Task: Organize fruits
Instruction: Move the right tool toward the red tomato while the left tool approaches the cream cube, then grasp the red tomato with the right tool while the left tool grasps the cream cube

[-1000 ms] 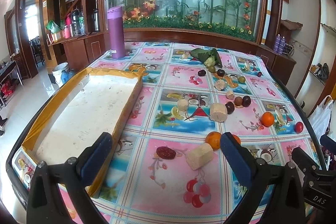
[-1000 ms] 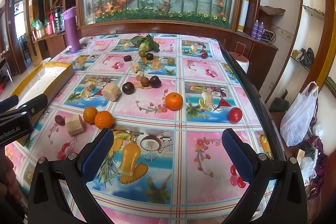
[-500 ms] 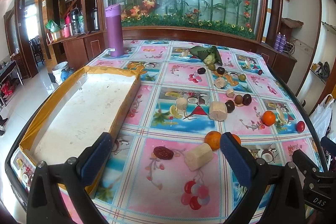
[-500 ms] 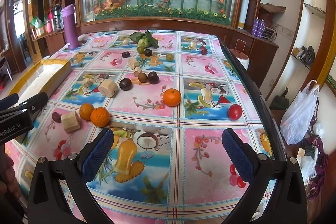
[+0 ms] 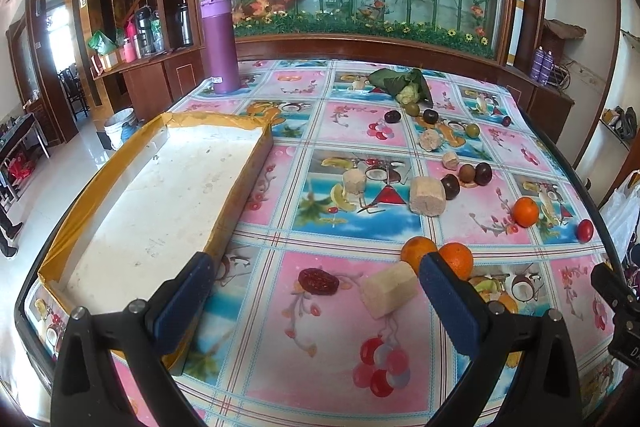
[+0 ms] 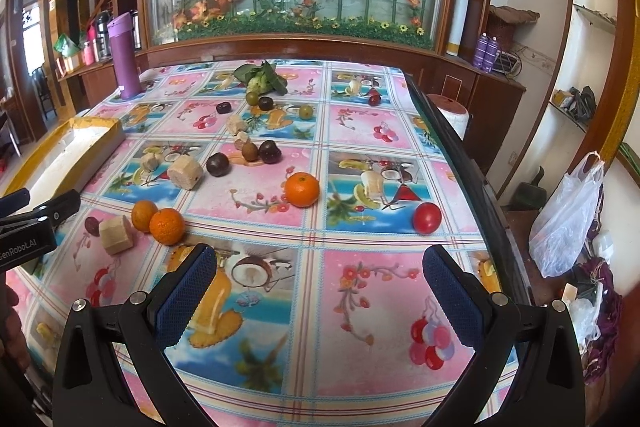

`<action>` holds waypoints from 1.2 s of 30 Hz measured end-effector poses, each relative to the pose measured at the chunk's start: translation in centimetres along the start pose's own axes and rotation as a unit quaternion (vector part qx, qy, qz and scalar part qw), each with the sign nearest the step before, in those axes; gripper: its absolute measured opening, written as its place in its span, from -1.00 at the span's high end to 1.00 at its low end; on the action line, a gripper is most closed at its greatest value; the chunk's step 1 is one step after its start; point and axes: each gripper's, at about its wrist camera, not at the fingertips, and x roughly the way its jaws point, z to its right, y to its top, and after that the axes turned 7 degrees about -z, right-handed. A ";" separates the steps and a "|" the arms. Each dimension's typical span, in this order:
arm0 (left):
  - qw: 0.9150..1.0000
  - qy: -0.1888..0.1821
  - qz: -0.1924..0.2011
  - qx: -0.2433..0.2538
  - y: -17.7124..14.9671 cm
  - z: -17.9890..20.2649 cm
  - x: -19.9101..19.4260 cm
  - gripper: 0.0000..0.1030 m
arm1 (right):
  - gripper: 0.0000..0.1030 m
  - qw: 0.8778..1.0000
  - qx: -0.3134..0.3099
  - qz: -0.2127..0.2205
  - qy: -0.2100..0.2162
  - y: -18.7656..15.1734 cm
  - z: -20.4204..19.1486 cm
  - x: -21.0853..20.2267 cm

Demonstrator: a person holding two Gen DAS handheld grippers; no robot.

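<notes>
Fruits lie scattered on a table with a fruit-print cloth (image 5: 340,339). Two oranges (image 5: 454,259) sit side by side near a beige block (image 5: 388,289) and a dark red date (image 5: 318,281). A third orange (image 6: 302,189) and a red tomato (image 6: 427,218) lie further right. Dark plums (image 6: 217,164) and small round fruits cluster mid-table. A long white tray with yellow rim (image 5: 132,227) lies at the left. My left gripper (image 5: 312,295) is open and empty above the date and block. My right gripper (image 6: 320,287) is open and empty over the cloth.
A purple flask (image 5: 219,43) stands at the far left corner. A leafy green bundle (image 5: 404,85) lies at the back. More beige blocks (image 5: 427,195) sit mid-table. The table's right edge (image 6: 472,163) drops to a floor with a plastic bag (image 6: 568,223).
Both grippers have moved slightly forward and lower toward the table; fruits appear a little nearer. Jaws stay open and nothing on the table has moved.
</notes>
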 end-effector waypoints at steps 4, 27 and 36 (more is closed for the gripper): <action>0.999 0.021 -0.018 0.017 -0.1 0.7 0.4 -1.00 | -1.00 1.000 -0.002 -0.008 0.004 0.3 2.2 0.5; 0.995 0.001 -0.069 0.075 -1.8 3.3 1.0 -1.00 | -0.03 0.992 -0.003 -0.103 0.071 3.3 10.6 9.0; 0.992 -0.025 -0.105 0.067 -1.8 3.6 2.1 -1.00 | 0.44 0.993 -0.047 -0.107 0.012 3.9 10.8 10.0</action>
